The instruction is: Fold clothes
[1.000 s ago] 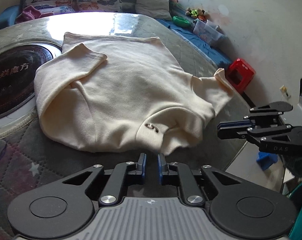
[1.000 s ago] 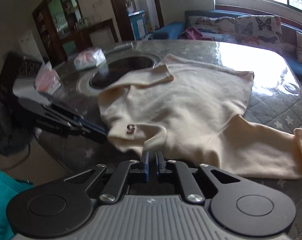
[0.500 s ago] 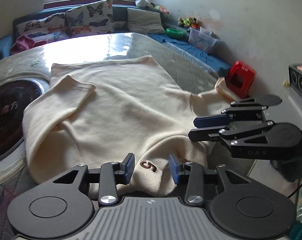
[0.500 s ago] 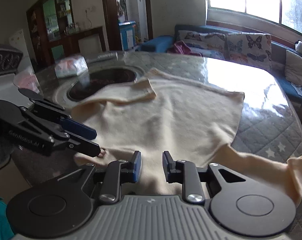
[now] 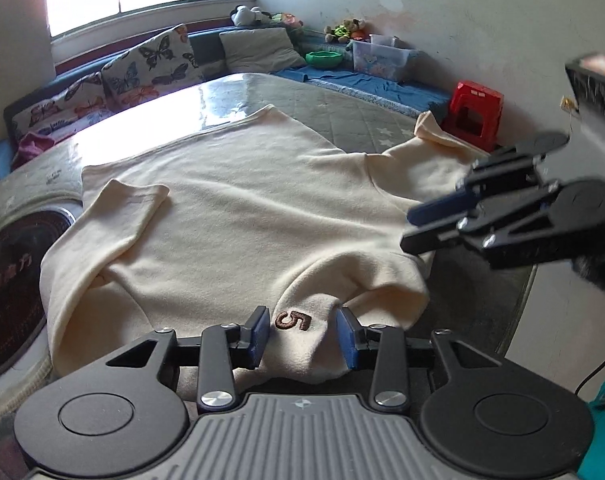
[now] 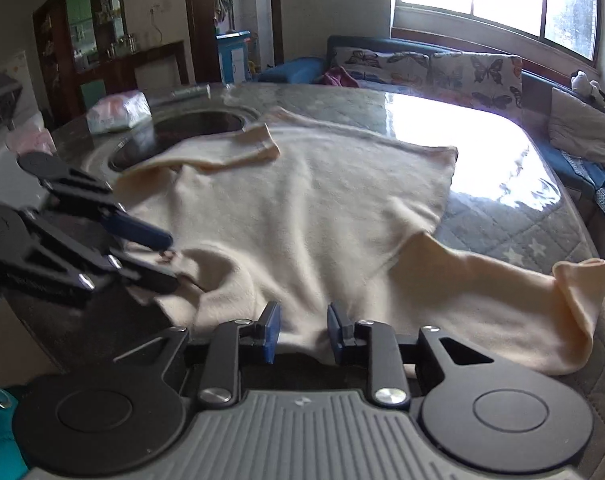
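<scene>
Left wrist showed the cream sweater [image 5: 238, 216] on the table [image 5: 374, 128], one sleeve folded in, other outstretched; both tools, left tool [image 5: 304, 336] and right tool [image 6: 300, 332], gaped around its near edge, gripping nothing.

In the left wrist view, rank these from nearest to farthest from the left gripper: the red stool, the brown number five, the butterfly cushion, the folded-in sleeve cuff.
1. Brown number five: between the left gripper's jaws.
2. Folded-in sleeve cuff: left, mid-sweater.
3. Red stool: right, beyond the table edge.
4. Butterfly cushion: far left, under the window.

Soft matt fleece sweater [image 5: 230, 216], glossy tabletop [image 5: 222, 92], matt plastic tongs [image 5: 304, 338]
</scene>
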{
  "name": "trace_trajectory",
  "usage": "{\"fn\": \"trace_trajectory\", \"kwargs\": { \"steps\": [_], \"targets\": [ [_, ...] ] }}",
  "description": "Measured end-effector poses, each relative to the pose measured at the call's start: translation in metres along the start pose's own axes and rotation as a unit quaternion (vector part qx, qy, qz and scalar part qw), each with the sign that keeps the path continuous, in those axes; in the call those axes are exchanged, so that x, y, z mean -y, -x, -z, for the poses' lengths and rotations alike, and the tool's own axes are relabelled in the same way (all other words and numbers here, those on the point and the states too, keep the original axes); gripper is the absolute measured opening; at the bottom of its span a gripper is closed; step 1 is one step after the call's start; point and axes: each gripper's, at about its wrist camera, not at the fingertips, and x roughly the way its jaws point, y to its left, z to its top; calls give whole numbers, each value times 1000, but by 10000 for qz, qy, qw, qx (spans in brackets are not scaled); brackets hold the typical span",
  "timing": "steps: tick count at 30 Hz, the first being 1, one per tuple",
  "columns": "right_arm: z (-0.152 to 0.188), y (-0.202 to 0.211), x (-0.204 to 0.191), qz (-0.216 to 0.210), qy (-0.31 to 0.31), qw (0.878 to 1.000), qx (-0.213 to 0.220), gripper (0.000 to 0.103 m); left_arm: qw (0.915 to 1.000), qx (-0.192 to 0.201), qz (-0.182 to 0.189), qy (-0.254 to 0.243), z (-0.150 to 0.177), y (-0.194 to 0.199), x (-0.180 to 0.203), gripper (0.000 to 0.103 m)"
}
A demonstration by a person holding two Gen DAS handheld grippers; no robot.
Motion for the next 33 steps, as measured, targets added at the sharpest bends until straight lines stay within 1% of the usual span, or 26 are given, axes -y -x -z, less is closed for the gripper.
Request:
{"fn": "trace_trajectory", "kwargs": {
  "steps": [2, 3, 5, 9, 11, 13, 15, 17, 19, 20, 22, 24, 25, 26, 28, 30, 31, 32, 33],
  "targets": [
    [-8, 7, -7, -273, 46, 9996, 116, 25, 10000, 33, -49, -79, 1, 0, 2, 23],
    [-12, 10, -11, -409, 68, 9990, 174, 25, 9999, 45, -61, -102, 0, 0, 2, 21],
    [-16, 10, -20, -622, 169, 9978, 169, 25, 9999, 112, -82, -89, 0, 1, 2, 13],
    [-11, -5, -35, -508, 525, 9973, -46, 25, 9994, 278, -47, 216, -3, 11, -8, 10],
    [-5, -10, -34, -463, 498, 9976, -105, 23, 9985, 366, 70, 410, -4, 17, -16, 10],
    [-3, -9, -30, -388, 389, 9984, -142, 7, 9975, 405, 176, 548, -3, 20, -21, 10],
    [-3, -4, -26, -406, 263, 9988, -111, 6, 9969, 394, 272, 631, 0, 21, -26, 10],
    [-3, 2, -22, -471, 166, 9987, -90, 5, 9974, 328, 307, 564, 3, 20, -25, 10],
    [-2, 3, -20, -545, 159, 9982, -169, 5, 9980, 236, 344, 481, 7, 17, -23, 10],
    [0, 1, -20, -611, 186, 9976, -276, 5, 9981, 185, 361, 470, 8, 17, -23, 13],
    [2, -1, -22, -683, 255, 9966, -381, 5, 9982, 82, 394, 448, 9, 16, -23, 14],
    [-2, 3, -20, -655, 227, 9972, -286, 6, 9980, 110, 416, 469, 7, 20, -26, 16],
    [-4, 6, -18, -632, 201, 9976, -217, 7, 9978, 148, 436, 470, 5, 23, -27, 21],
    [-6, 9, -17, -608, 175, 9979, -148, 8, 9976, 225, 440, 483, 2, 26, -28, 32],
    [-11, 14, -14, -559, 123, 9984, -10, 11, 9966, 421, 445, 548, -5, 31, -33, 42],
    [-13, 17, -10, -501, 42, 9987, 75, 11, 9958, 547, 402, 614, -13, 29, -33, 46],
    [-11, 14, -8, -460, -32, 9989, 55, 13, 9954, 595, 374, 655, -17, 28, -33, 50],
    [-9, 11, -6, -419, -107, 9991, 34, 16, 9948, 615, 364, 725, -20, 23, -32, 57],
    [-6, 8, -4, -377, -182, 9991, 14, 22, 9942, 634, 353, 794, -22, 19, -31, 61]
  ]
}}
